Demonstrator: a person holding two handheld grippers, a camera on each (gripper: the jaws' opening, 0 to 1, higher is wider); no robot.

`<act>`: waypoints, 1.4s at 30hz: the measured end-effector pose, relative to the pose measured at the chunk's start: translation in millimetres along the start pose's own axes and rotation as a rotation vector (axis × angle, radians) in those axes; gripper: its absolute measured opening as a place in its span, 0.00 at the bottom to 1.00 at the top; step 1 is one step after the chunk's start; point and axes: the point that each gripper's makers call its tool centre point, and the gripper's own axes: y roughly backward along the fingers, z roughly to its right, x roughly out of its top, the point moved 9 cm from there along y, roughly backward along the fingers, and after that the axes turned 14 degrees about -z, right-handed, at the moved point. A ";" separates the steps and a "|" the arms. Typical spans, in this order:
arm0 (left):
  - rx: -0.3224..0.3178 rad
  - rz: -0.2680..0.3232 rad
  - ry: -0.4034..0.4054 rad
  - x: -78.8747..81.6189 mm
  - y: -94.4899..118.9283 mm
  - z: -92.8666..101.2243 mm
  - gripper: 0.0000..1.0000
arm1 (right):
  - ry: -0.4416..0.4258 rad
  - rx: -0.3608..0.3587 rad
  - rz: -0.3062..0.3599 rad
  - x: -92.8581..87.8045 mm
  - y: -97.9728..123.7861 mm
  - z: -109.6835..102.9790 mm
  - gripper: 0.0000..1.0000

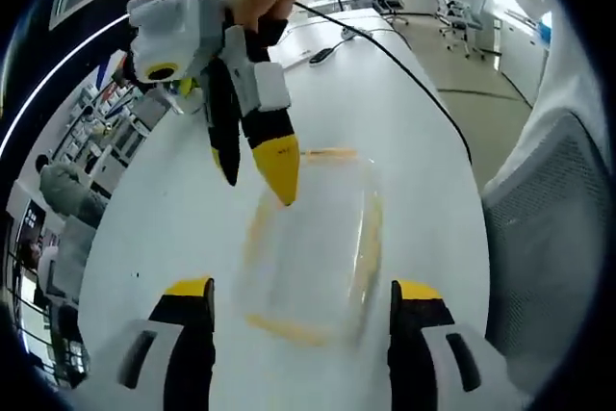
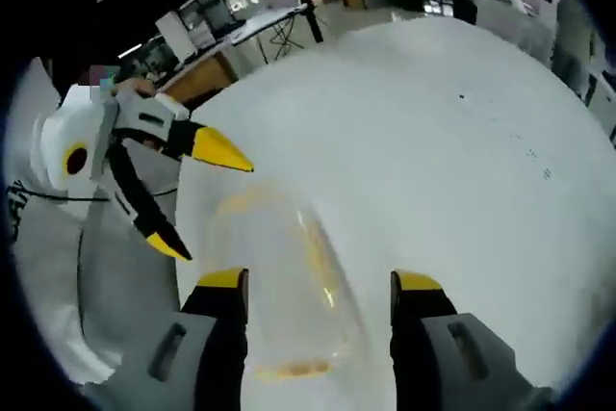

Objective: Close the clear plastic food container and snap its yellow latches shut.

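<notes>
on the white table (image 1: 404, 122), between my two grippers, sits the clear plastic food container (image 1: 313, 257), blurred, yellow latches (image 1: 369, 238) along its edges. my left gripper (image 1: 303, 288) has its jaws wide apart, holding nothing, container just ahead of the tips. my right gripper (image 2: 318, 281) is also spread wide and empty, one yellow tip just above the container's far rim in the left gripper view.

The container (image 1: 313, 247) sits on the table (image 1: 404, 122), between and just ahead of the left gripper (image 1: 303, 300) fingers. The right gripper (image 1: 258, 178) hangs over its far rim. A cable (image 1: 385, 45) lies behind it on the table.
</notes>
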 end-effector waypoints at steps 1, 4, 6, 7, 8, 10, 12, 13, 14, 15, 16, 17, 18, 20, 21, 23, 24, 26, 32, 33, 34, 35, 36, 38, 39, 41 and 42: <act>-0.006 -0.011 -0.006 0.1 -0.5 -1.7 0.72 | 0.042 -0.022 -0.021 -3.4 1.8 -3.9 0.63; -0.040 -0.036 -0.031 -0.9 -1.6 -1.9 0.71 | 0.144 -0.051 -0.067 -11.7 3.4 -14.2 0.64; -0.032 -0.048 -0.033 -0.4 -3.2 -3.9 0.70 | 0.172 -0.044 -0.114 -19.6 1.9 -22.3 0.65; -0.035 -0.054 -0.043 -0.3 -3.6 -4.4 0.70 | 0.183 -0.042 -0.132 -22.6 0.9 -24.9 0.65; -0.039 -0.060 -0.048 -0.1 -4.6 -5.8 0.70 | 0.195 -0.046 -0.155 -26.9 -0.8 -27.3 0.67; -0.051 -0.072 -0.057 -0.5 -6.1 -7.9 0.70 | 0.224 -0.074 -0.200 -33.5 -3.0 -28.9 0.70; -0.061 -0.089 -0.074 -1.3 -7.8 -11.2 0.72 | 0.248 -0.100 -0.233 -37.7 -4.3 -29.5 0.74; -0.071 -0.095 -0.079 -1.4 -8.4 -12.4 0.74 | 0.258 -0.104 -0.249 -40.4 -5.9 -31.3 0.75; -0.096 -0.093 -0.080 -0.8 -9.1 -13.7 0.75 | 0.265 -0.106 -0.259 -42.1 -6.8 -32.4 0.77; -0.121 -0.089 -0.074 0.0 -9.8 -14.3 0.77 | 0.280 -0.106 -0.274 -44.4 -8.3 -34.2 0.79; -0.143 -0.086 -0.069 1.2 -10.8 -16.2 0.77 | 0.283 -0.107 -0.278 -44.9 -8.9 -34.8 0.80; -0.144 -0.086 -0.072 2.2 -11.9 -18.9 0.77 | 0.287 -0.114 -0.284 -45.6 -10.1 -34.6 0.80; -0.144 -0.089 -0.076 3.1 -13.6 -21.0 0.78 | 0.296 -0.130 -0.279 -45.2 -10.7 -33.7 0.79; -0.154 -0.102 -0.083 5.2 -20.1 -25.1 0.78 | 0.306 -0.144 -0.265 -44.0 -11.3 -33.6 0.76; -0.171 -0.125 -0.076 5.1 -24.2 -25.6 0.78 | 0.305 -0.142 -0.259 -43.4 -12.1 -34.2 0.76; -0.190 -0.140 -0.067 6.3 -29.8 -25.6 0.78 | 0.301 -0.138 -0.252 -42.2 -14.0 -36.8 0.77; -0.206 -0.151 -0.075 6.7 -34.0 -24.9 0.78 | 0.305 -0.135 -0.247 -41.1 -15.5 -39.3 0.78; -0.219 -0.168 -0.096 7.1 -40.2 -22.7 0.78 | 0.312 -0.133 -0.237 -39.7 -18.4 -41.0 0.78; -0.238 -0.190 -0.144 7.7 -51.7 -17.6 0.78 | 0.323 -0.132 -0.269 -41.7 -29.0 -41.5 0.76; -0.240 -0.194 -0.149 7.8 -52.5 -17.5 0.78 | 0.324 -0.133 -0.270 -41.6 -29.7 -40.8 0.76; -0.239 -0.200 -0.150 7.8 -54.0 -18.0 0.79 | 0.323 -0.135 -0.271 -41.4 -30.2 -40.6 0.76; -0.242 -0.202 -0.151 7.6 -54.6 -18.1 0.80 | 0.324 -0.135 -0.271 -41.3 -30.2 -40.5 0.76; -0.244 -0.205 -0.153 7.3 -55.7 -18.5 0.80 | 0.324 -0.137 -0.270 -40.7 -30.5 -39.9 0.75; -0.250 -0.205 -0.153 6.9 -56.6 -18.3 0.81 | 0.324 -0.142 -0.267 -39.8 -31.3 -38.7 0.73; -0.257 -0.207 -0.152 6.7 -57.6 -17.8 0.81 | 0.326 -0.148 -0.267 -39.5 -32.1 -37.7 0.71; -0.273 -0.216 -0.154 5.7 -59.8 -15.4 0.77 | 0.328 -0.148 -0.270 -39.6 -33.7 -37.3 0.72; -0.270 -0.219 -0.155 5.2 -61.2 -13.9 0.78 | 0.331 -0.148 -0.270 -39.9 -33.9 -37.4 0.72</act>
